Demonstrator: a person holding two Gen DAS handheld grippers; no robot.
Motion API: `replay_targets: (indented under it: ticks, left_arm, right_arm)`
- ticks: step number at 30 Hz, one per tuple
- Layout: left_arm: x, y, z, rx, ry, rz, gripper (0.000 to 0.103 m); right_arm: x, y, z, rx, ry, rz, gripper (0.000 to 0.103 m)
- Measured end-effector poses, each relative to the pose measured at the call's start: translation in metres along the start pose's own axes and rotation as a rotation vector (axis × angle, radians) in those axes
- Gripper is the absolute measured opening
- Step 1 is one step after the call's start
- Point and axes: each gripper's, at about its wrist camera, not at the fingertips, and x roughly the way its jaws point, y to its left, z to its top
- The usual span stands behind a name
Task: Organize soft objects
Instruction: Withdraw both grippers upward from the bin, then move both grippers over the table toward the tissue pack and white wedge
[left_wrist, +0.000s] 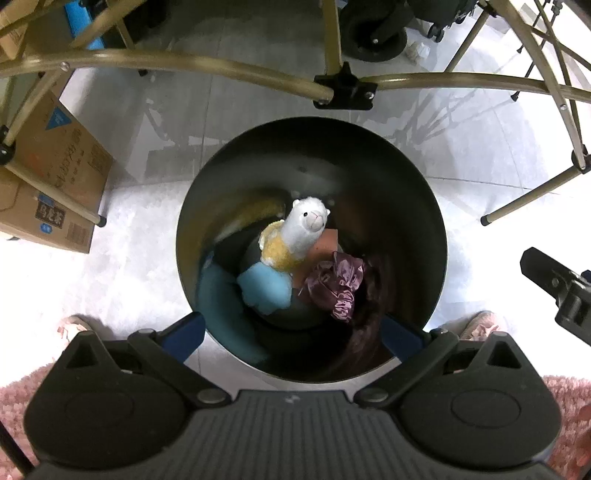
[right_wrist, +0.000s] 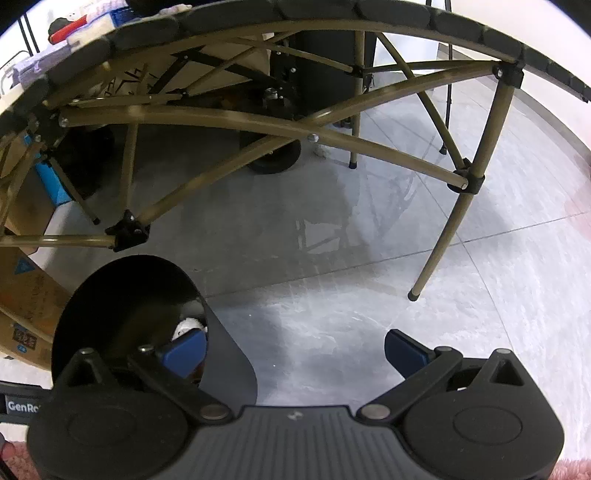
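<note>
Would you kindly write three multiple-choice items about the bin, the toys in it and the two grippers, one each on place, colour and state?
1. Where is the alpaca plush?
A. on the folding table
B. inside the bin
C. on the cardboard boxes

2. What colour is the crumpled satin cloth in the bin?
A. purple
B. green
C. white

3. How do the fingers of the left gripper stand?
A. shut on the cloth
B. shut on nothing
C. open, holding nothing

Answers:
1 B: the alpaca plush lies at the bottom of the round dark bin, beside a blue plush.
2 A: the satin cloth is plainly purple.
3 C: the left gripper hangs over the bin with its blue pads wide apart and nothing between them; the right gripper is open too, mostly over bare floor.
</note>
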Motion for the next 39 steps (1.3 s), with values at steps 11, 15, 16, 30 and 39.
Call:
replay_targets:
  ticks: [11, 15, 16, 30, 39]
  left_arm:
    - [-0.022, 0.004, -0.009, 0.028, -0.066, -0.006, 0.103]
    - [-0.037, 0.003, -0.013, 0.04, -0.111, -0.01, 0.103]
    - [-0.041, 0.002, -0.014, 0.043, -0.125, -0.007, 0.103]
    - [-0.111, 0.002, -0.031, 0.053, -0.319, -0.02, 0.103]
    - [-0.156, 0.01, -0.034, 0.019, -0.433, -0.027, 0.103]
  right_arm:
    - [-0.013, 0.004, 0.002, -0.016, -0.022, 0.033, 0.103]
    - [-0.023, 0.009, 0.001, -0.041, -0.046, 0.048, 0.103]
    - [-0.025, 0.01, 0.0, -0.045, -0.052, 0.049, 0.103]
    - [-0.085, 0.01, 0.005, -0.052, -0.179, 0.114, 0.103]
    - [-0.134, 0.012, 0.015, -0.086, -0.317, 0.156, 0.103]
